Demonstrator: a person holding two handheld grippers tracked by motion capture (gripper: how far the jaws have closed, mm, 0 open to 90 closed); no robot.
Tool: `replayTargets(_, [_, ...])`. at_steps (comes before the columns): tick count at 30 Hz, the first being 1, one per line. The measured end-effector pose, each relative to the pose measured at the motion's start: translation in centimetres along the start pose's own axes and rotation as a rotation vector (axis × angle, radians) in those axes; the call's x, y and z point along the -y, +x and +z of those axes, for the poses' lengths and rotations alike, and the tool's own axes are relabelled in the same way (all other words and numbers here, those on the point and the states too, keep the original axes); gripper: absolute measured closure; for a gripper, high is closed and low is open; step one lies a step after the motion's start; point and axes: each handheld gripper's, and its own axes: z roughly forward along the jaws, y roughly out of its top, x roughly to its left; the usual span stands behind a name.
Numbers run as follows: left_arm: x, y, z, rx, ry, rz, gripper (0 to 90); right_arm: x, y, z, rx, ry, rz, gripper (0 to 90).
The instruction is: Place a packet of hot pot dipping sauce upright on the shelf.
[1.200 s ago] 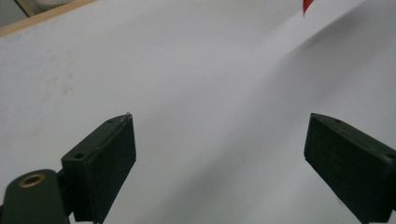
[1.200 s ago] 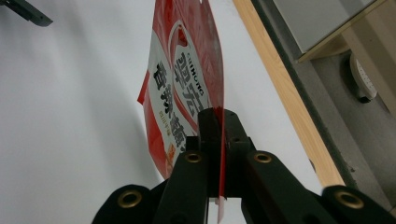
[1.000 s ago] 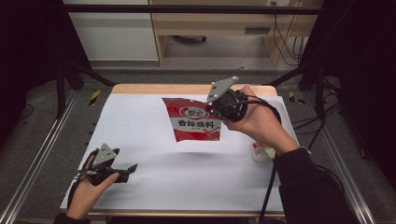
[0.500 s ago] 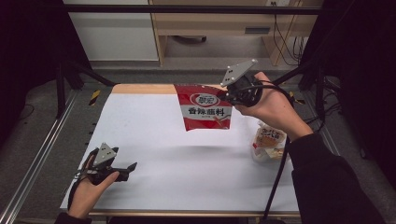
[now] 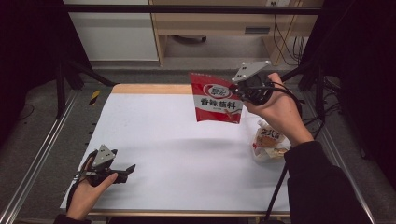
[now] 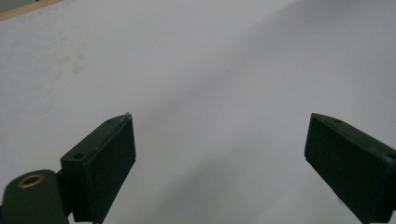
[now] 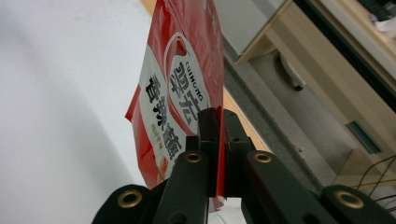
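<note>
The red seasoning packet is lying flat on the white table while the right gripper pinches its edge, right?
Not lying flat: the red seasoning packet hangs in the air above the white table, as the high view shows. The right gripper does pinch its edge.

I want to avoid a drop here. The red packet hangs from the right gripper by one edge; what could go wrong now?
1. The right gripper pinches only the side edge of the red packet, held above the white table; it could slip or swing.
2. The small packet lies just below the right hand; a lowered arm might knock it.
</note>
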Motion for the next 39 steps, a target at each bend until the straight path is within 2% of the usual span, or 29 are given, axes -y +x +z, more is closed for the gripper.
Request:
replayTargets(4, [-0.1, 0.1, 0.1, -0.004, -0.002, -0.001, 8.6, 0.3, -0.9, -0.8, 0.036, -0.017, 0.023, 90.0])
replayTargets(9, [0.0, 0.1, 0.1, -0.016, 0.005, 0.006, 8.6, 0.9, -2.0, -1.0, 0.077, -0.02, 0.045, 90.0])
replayTargets(16, [0.0, 0.0, 0.0, -0.022, 0.005, 0.017, 8.7, 2.2, -3.0, -1.3, 0.111, -0.002, 0.071, 90.0])
replayTargets(24, [0.0, 0.2, 0.0, -0.02, 0.004, 0.007, 8.7, 4.7, -4.5, -1.4, 0.156, 0.005, 0.129, 90.0])
replayTargets(29, [0.1, 0.4, -0.3, -0.04, -0.016, -0.016, 8.4, 6.3, -5.3, -1.4, 0.178, 0.011, 0.159, 90.0])
replayTargets(39, [0.1, 0.5, -0.2, -0.042, -0.009, -0.013, 8.5, 9.2, -6.9, -2.5, 0.216, 0.032, 0.223, 90.0])
